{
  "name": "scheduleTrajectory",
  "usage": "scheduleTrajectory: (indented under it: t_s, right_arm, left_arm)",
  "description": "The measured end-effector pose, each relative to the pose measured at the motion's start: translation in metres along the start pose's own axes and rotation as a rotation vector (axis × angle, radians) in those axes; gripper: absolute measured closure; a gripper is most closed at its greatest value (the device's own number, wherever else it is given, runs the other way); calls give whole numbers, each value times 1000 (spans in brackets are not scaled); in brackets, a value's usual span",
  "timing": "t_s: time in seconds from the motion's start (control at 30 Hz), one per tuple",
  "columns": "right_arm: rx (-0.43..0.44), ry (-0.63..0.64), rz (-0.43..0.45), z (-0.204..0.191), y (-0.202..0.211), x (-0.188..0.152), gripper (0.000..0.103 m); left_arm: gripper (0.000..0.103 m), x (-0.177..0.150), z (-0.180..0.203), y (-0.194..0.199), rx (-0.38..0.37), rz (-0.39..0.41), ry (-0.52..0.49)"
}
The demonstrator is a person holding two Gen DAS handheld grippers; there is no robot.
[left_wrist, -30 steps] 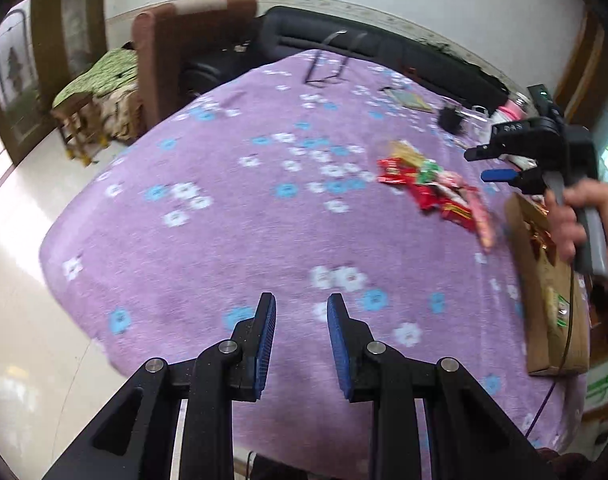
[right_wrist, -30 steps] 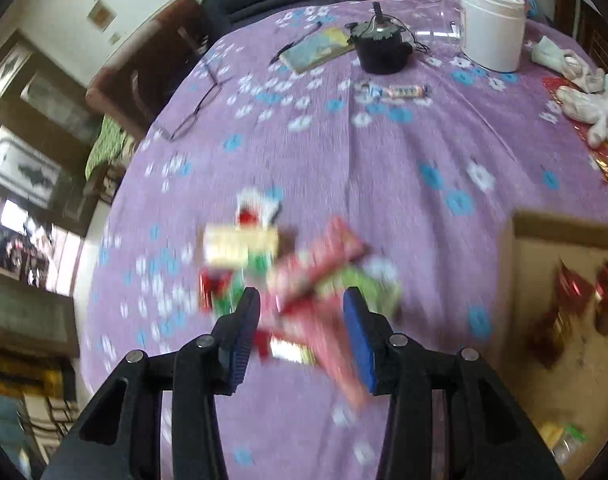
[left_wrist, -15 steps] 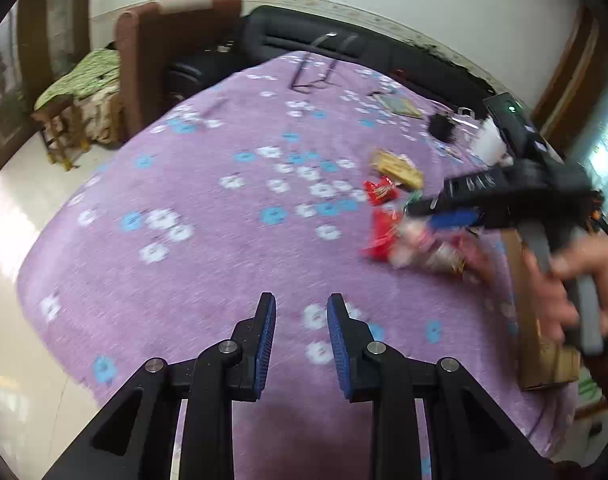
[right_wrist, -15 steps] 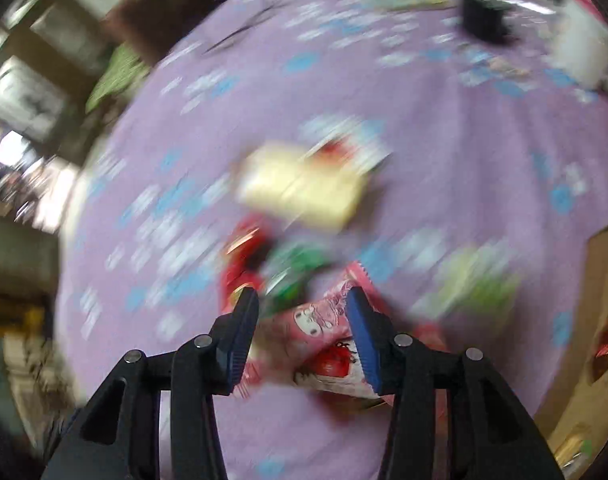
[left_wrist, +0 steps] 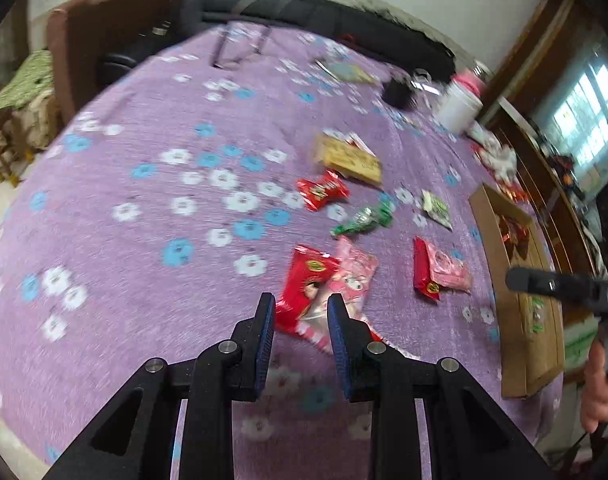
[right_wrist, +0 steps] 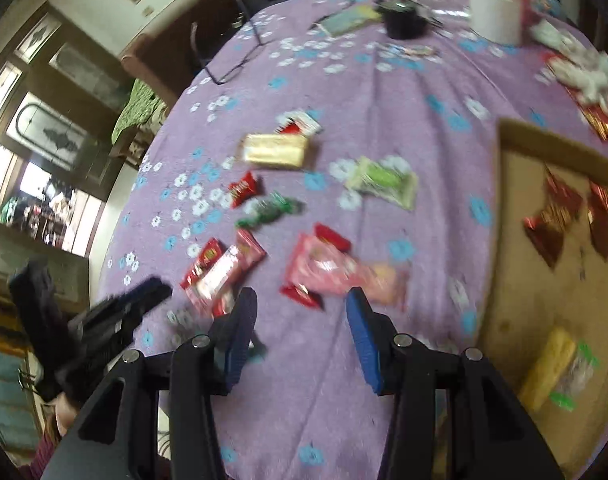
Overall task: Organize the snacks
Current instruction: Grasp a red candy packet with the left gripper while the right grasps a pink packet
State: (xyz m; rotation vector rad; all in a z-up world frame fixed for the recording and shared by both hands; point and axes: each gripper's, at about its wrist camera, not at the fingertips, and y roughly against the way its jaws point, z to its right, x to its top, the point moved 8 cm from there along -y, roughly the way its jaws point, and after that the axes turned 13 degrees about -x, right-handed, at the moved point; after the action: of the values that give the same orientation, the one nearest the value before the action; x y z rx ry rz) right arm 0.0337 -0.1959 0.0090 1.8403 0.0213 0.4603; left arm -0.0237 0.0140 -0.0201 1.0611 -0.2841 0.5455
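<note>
Hovering: left gripper [left_wrist: 297,322] above a red-and-pink snack packet [left_wrist: 325,290], jaws parted, nothing pinched.
Right gripper: right gripper [right_wrist: 300,316] over the purple flowered table [right_wrist: 383,92], jaws spread and empty.
Snacks: a pink packet [right_wrist: 331,270] just beyond the right jaws; yellow bar [right_wrist: 274,151], green candy [right_wrist: 270,208] farther off.
Box: cardboard box [right_wrist: 515,216] at the right, wrapped sweets inside.

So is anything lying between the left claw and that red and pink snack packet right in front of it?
Nothing visible does. The left claw hangs just short of the red and pink packet, open and empty, with only bare purple tablecloth beneath. The other snacks lie farther off, and the cardboard box sits at the right.
</note>
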Motion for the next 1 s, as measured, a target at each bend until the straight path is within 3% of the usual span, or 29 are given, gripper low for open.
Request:
scheduleTrajectory:
  t_s: [0.17, 0.47, 0.53, 0.63, 0.8, 1.0]
  right_arm:
    - [-13, -31, -2, 10, -1, -14, 57]
    - [6, -15, 19, 14, 2, -8, 57]
    - [5, 4, 12, 9, -5, 1, 57]
    - [12, 33, 19, 0, -18, 21, 55]
    - [31, -28, -28, 3, -58, 47, 52]
    - [126, 3, -171, -12, -66, 11, 52]
  left_arm:
    - [76, 4, 7, -26, 15, -77, -81]
    - [76, 13, -9, -45, 73, -91, -144]
    - [83, 8, -8, -41, 109, -83, -176]
    - [85, 1, -16, -32, 94, -57, -125]
    - [85, -8, -32, -16, 103, -54, -62]
    - [85, -20, -36, -8, 108, -46, -40]
